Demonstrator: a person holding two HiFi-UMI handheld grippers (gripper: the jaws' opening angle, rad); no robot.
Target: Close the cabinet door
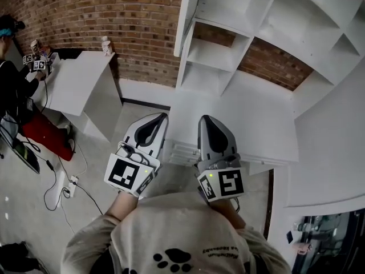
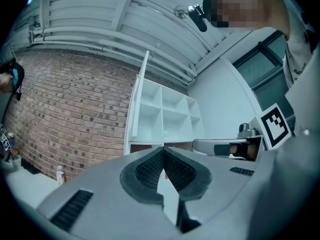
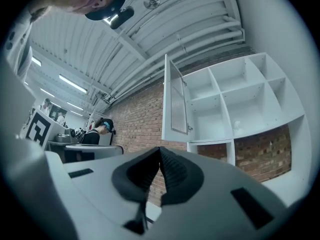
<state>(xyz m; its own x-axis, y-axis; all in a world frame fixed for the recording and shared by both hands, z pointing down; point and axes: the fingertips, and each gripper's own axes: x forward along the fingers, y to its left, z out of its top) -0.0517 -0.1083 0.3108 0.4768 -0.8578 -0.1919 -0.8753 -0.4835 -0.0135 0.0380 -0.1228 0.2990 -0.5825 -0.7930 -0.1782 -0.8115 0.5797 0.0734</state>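
Cabinet door [image 1: 188, 16] open, not yet pushed; left gripper [image 1: 158, 119] and right gripper [image 1: 206, 122] pinched together, empty, below door.

Brick wall [image 1: 114, 16]; white table [image 1: 74, 81] (small bottle [image 1: 106, 45] on it).

No legible words or numbers, small line of print [image 1: 225, 253] on the shirt [image 1: 171, 221] at six o'clock too blurred to read, black paw-print emblem [image 1: 174, 259] beside it.
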